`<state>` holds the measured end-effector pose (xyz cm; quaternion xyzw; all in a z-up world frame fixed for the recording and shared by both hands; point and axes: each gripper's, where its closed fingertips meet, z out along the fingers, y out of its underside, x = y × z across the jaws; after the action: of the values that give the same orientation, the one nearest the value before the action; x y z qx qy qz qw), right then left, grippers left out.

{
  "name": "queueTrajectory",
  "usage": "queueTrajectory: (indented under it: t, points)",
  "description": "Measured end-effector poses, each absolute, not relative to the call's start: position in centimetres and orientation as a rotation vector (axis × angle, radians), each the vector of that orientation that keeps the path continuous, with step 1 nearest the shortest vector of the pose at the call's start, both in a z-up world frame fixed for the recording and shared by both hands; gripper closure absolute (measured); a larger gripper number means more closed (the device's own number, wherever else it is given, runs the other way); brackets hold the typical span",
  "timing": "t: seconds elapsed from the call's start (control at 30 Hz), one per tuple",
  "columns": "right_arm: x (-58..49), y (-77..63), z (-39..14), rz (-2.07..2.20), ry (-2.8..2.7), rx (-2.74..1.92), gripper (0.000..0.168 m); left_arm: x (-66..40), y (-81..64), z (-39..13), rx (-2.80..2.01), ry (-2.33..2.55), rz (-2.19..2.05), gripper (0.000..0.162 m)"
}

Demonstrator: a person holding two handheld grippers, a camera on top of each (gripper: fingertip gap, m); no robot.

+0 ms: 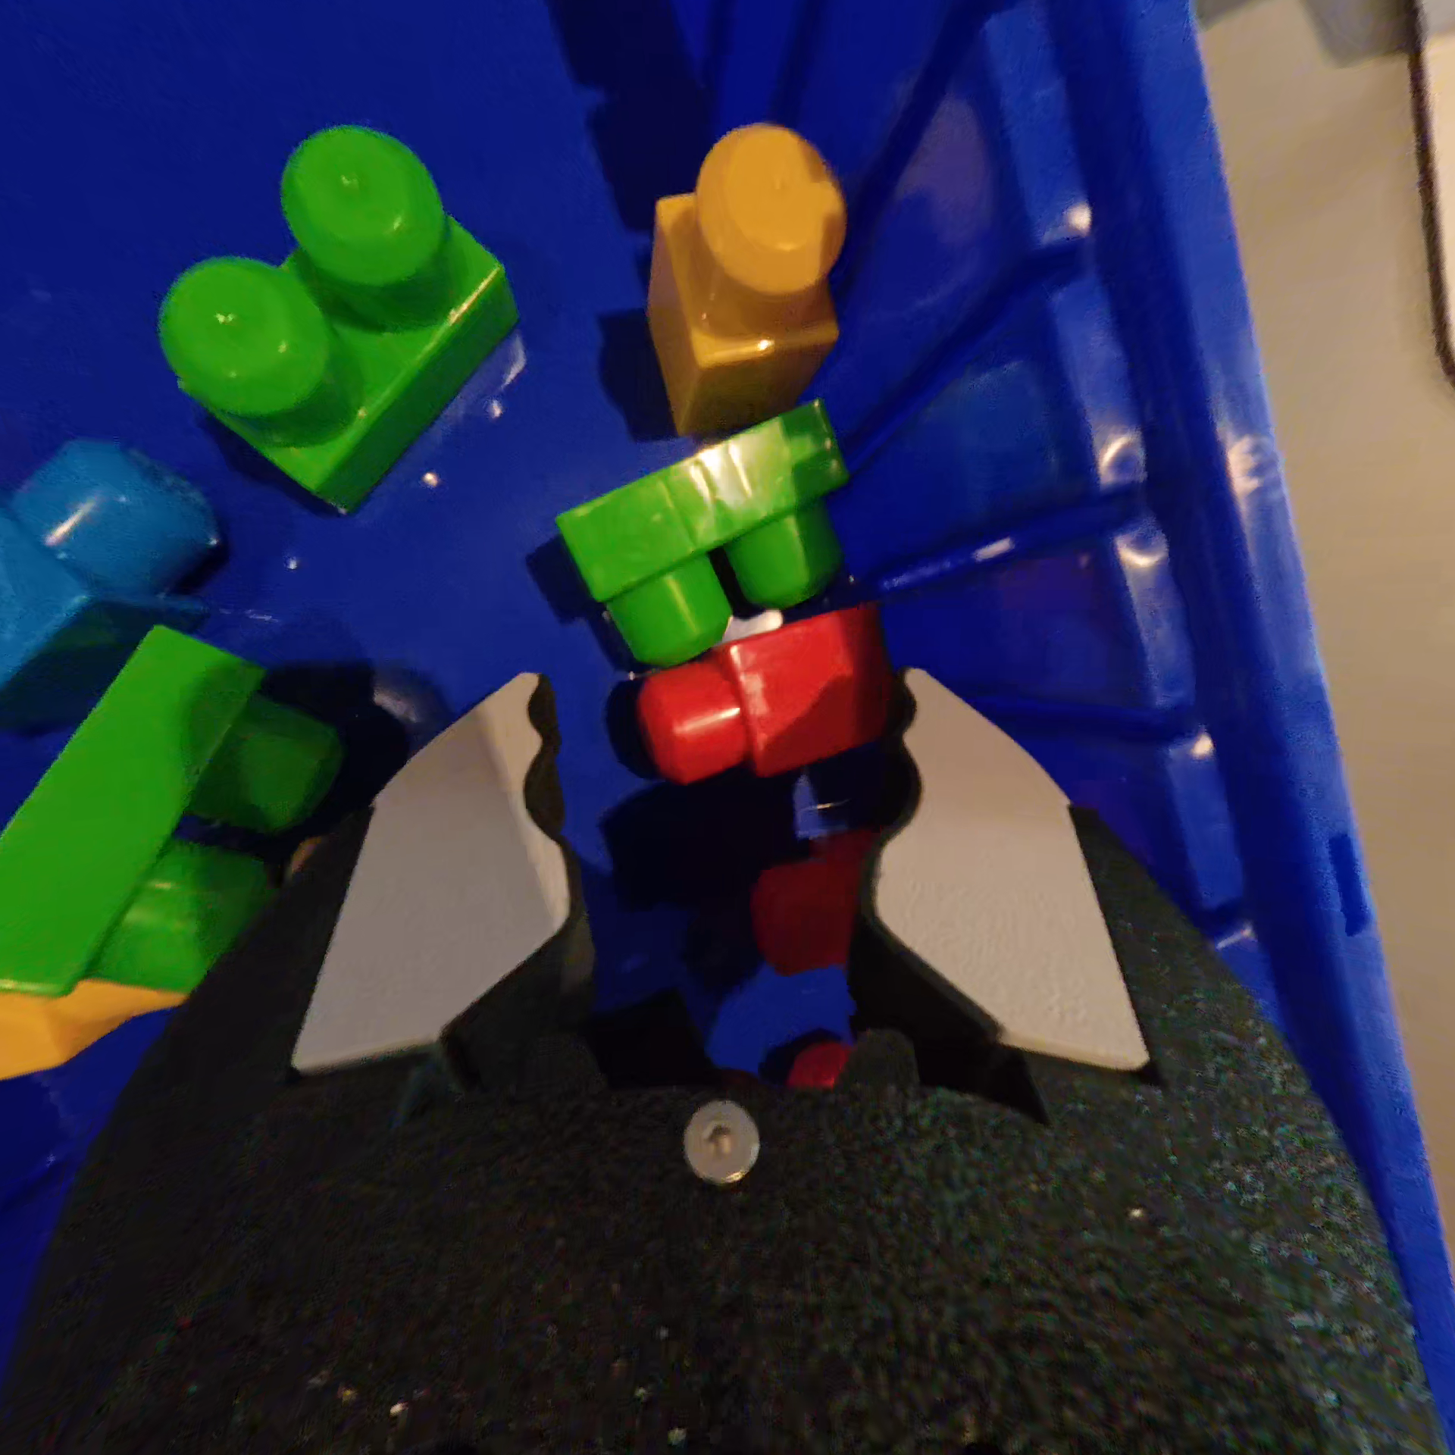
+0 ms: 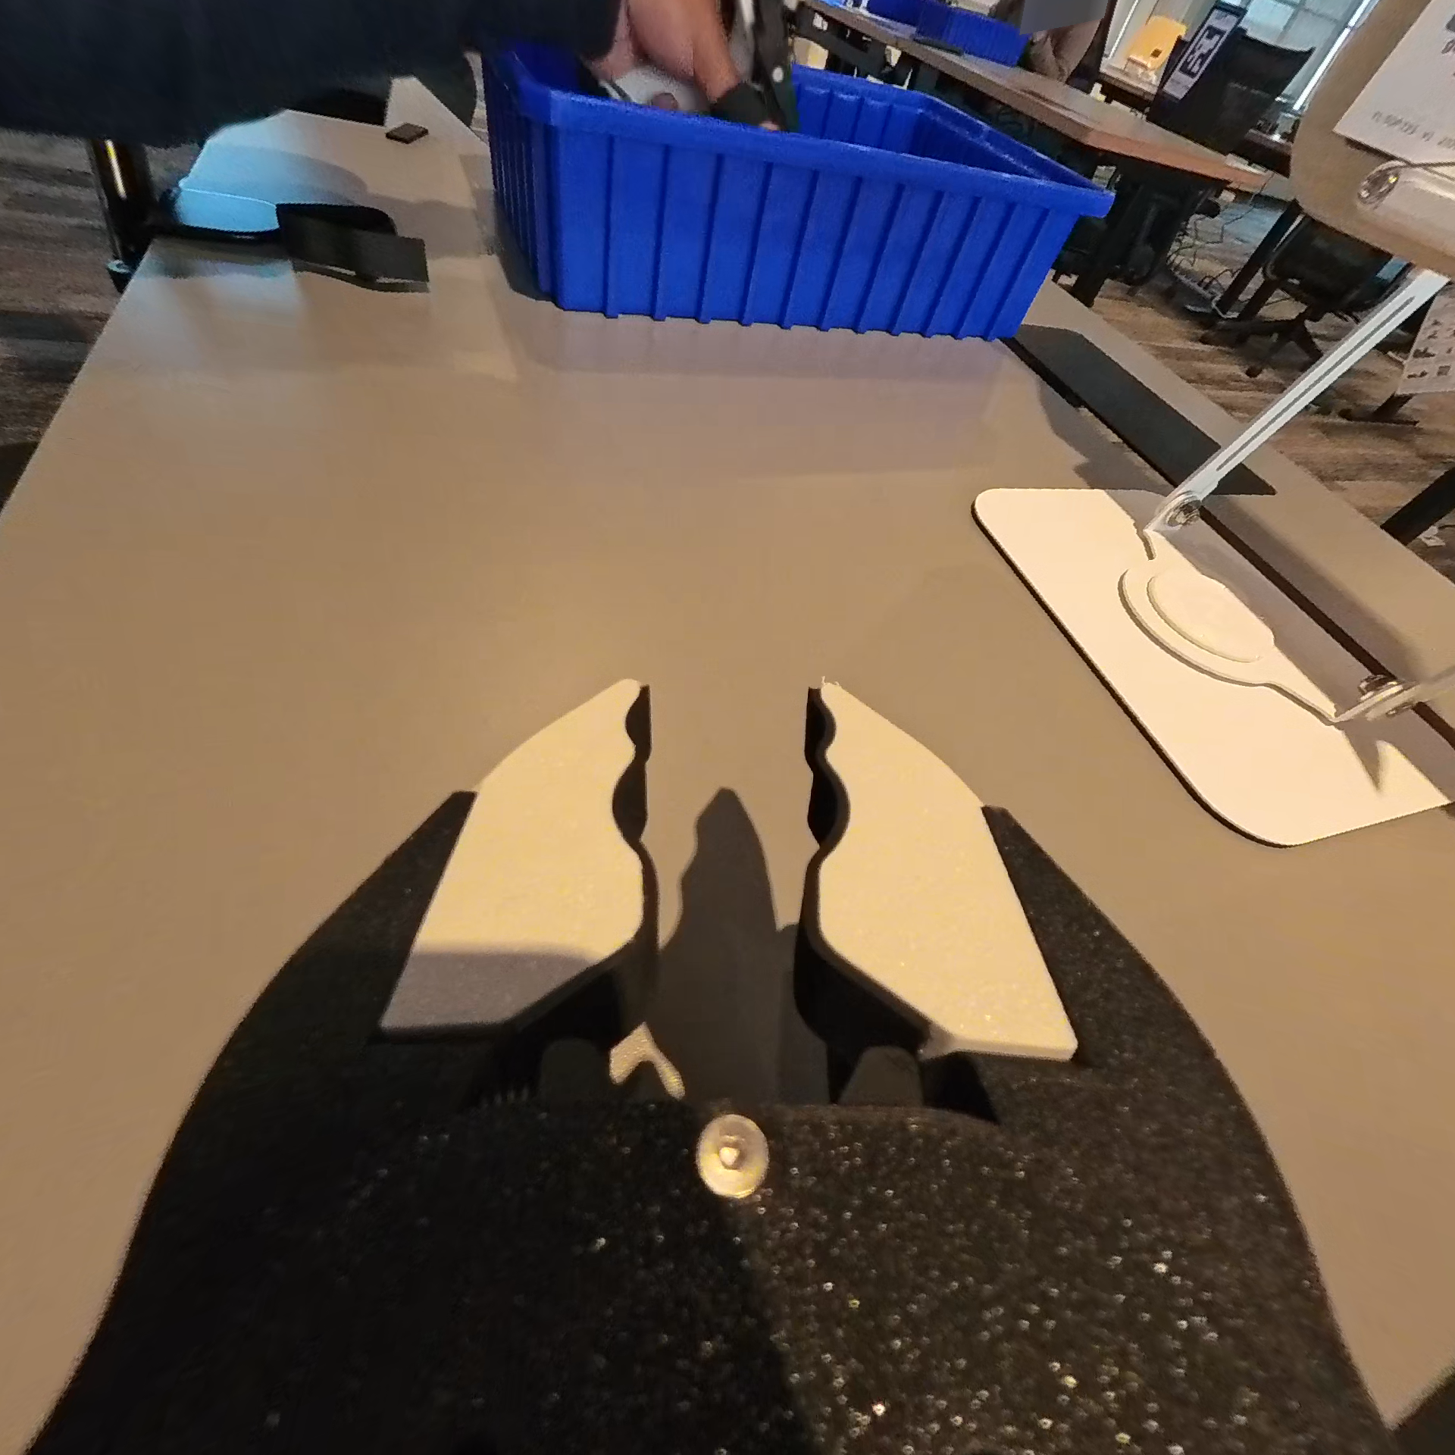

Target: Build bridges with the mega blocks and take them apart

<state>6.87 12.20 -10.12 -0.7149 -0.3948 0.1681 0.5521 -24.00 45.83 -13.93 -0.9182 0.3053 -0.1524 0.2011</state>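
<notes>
My left gripper (image 1: 724,693) is inside the blue bin (image 1: 1165,551), open, its jaws on either side of a red block (image 1: 764,701) lying on the bin floor. A green two-stud block (image 1: 708,527) lies on its side just beyond the red one, and a yellow one-stud block (image 1: 740,283) stands behind it. Another green two-stud block (image 1: 338,315) stands upright at the upper left. A light blue block (image 1: 87,551) and a green-and-yellow stack (image 1: 126,827) lie at the left. My right gripper (image 2: 728,701) is open and empty, low over the bare grey table (image 2: 472,512).
The blue bin (image 2: 771,228) stands at the far end of the table, with a person's hand and the other gripper (image 2: 708,71) reaching into it. A white lamp base (image 2: 1197,653) sits at the right edge. A black flat object (image 2: 354,244) lies left of the bin. The gap from one gripper's tips to the other's is roughly 45 cm. From my left tips it is roughly 8 cm to the green-and-yellow stack (image 1: 126,827); from my right, 55 cm.
</notes>
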Motion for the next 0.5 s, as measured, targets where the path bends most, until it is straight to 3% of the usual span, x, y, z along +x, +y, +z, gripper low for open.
queueTrajectory:
  t: [0.13, 0.37, 0.5]
  points:
    - [6.9, 12.2, -10.1, 0.402, -0.935, -1.689, 0.131, -23.5, 46.2, -13.9, -2.557, 0.820, -0.462, 0.092]
    - [6.8, 12.1, -10.1, 0.400, -0.941, -1.687, 0.132, -22.9, 45.7, -13.9, -2.553, 0.796, -0.607, 0.088]
    - [6.8, 12.1, -10.2, 0.395, -0.944, -1.687, 0.132, -22.5, 45.5, -14.0, -2.554, 0.791, -0.654, 0.105]
